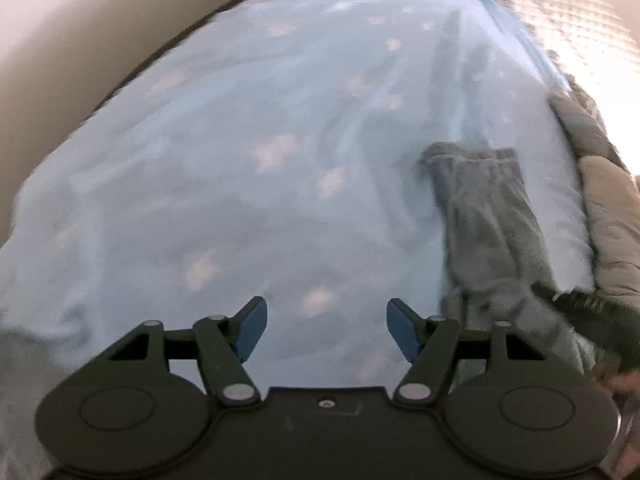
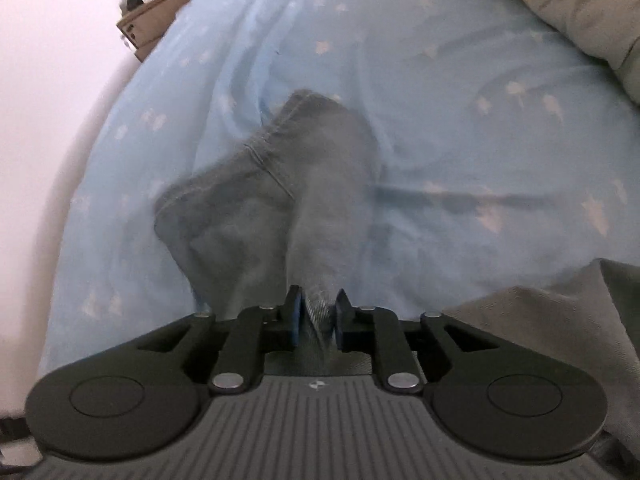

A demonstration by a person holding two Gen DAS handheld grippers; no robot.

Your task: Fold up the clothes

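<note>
A grey garment (image 2: 280, 184) with stitched seams lies crumpled on a light blue bed sheet (image 2: 460, 140) with pale star prints. My right gripper (image 2: 318, 316) is shut on a ribbed edge of this garment, and the cloth stretches away from the jaws. In the left wrist view the same grey garment (image 1: 488, 216) lies at the right, running toward the lower right corner. My left gripper (image 1: 327, 330) is open and empty above the sheet (image 1: 240, 160), to the left of the garment.
A beige puffy jacket or quilt (image 1: 608, 208) lies along the bed's right side and shows in the right wrist view (image 2: 580, 12). Grey cloth (image 2: 560, 320) lies near the right gripper. A cardboard box (image 2: 156, 20) stands beside the bed. A pale wall (image 1: 80, 20) borders the bed.
</note>
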